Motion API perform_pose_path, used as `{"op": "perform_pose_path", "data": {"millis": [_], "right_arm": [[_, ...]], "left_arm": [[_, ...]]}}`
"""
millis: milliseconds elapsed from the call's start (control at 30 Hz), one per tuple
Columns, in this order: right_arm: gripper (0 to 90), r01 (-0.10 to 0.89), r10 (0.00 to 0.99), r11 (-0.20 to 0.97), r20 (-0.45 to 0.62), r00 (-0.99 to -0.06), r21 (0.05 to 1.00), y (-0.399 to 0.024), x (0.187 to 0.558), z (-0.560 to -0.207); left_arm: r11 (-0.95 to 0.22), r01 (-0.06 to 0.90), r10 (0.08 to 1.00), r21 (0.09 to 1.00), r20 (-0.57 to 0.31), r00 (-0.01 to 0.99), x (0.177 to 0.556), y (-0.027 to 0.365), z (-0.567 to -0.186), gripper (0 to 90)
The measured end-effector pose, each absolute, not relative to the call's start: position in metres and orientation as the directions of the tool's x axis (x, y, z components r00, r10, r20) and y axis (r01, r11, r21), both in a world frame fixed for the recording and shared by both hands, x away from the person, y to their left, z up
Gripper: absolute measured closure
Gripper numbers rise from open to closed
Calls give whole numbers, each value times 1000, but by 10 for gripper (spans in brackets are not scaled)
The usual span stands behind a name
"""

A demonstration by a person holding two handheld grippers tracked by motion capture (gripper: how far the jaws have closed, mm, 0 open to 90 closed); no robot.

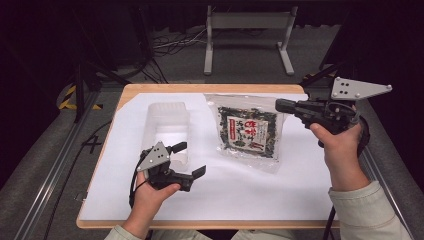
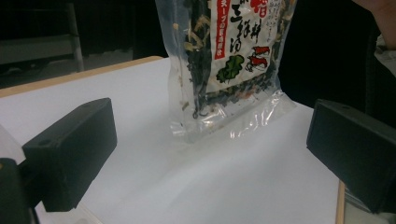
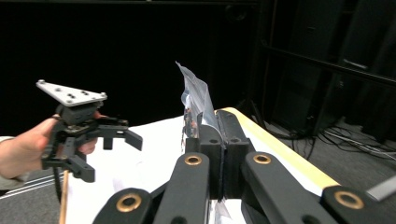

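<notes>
While clamped flat on the top edge of the seaweed snack bag (image 3: 196, 100), right gripper (image 3: 223, 140) jaws pressed together with only the thin film between them, clear plastic sticking up past the jaw tips. Held in the right hand (image 1: 341, 150) at the far right of the high view, above the table's far right corner, grey three-cornered plate (image 1: 356, 89) on top. Bag (image 1: 247, 131) hanging from those jaws toward the left gripper, upper part lifted, lower edge touching the white sheet (image 1: 240, 190); dark dried greens and a white label with red print visible through the film. Left gripper (image 1: 192, 159) wide open, nothing between the jaws, held low over the sheet in the left hand (image 1: 150, 192), own grey plate (image 1: 154, 156) on top. Seen along the left jaws, bag (image 2: 229, 65) straight ahead and well apart from them, standing nearly upright, bottom seam on the sheet (image 2: 187, 182), centred in the gap between the two black jaw blocks. Clear plastic tub (image 1: 167, 125) just beyond the left gripper, partly overlapped by it in the high view, contact can't be told. From the right gripper's camera, left gripper (image 3: 119, 135) off to the left and farther away, jaws spread. Wooden table edge (image 1: 200, 224) showing around the sheet, metal frame (image 1: 247, 37) on the floor beyond the table.
</notes>
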State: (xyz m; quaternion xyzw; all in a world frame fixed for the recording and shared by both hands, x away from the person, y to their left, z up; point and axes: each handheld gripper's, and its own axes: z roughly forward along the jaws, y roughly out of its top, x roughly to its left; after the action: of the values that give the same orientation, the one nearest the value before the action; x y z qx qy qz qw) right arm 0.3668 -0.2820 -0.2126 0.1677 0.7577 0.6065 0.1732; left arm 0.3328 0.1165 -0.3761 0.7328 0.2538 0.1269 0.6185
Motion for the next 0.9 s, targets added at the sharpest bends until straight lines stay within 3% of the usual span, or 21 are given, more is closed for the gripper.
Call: {"op": "perform_pose_path", "data": {"millis": [333, 433, 900], "right_arm": [[900, 14, 371, 201, -63, -927, 980, -260, 360, -215], [900, 0, 343, 198, -70, -937, 980, -255, 359, -218], [900, -24, 269, 195, -78, -960, 980, -243, 359, -225]], "left_arm": [[-104, 168, 506, 980, -93, 857, 334, 118, -364, 81], [-129, 145, 481, 981, -66, 874, 336, 113, -360, 149], [-102, 121, 443, 987, -64, 894, 346, 97, -352, 173]]}}
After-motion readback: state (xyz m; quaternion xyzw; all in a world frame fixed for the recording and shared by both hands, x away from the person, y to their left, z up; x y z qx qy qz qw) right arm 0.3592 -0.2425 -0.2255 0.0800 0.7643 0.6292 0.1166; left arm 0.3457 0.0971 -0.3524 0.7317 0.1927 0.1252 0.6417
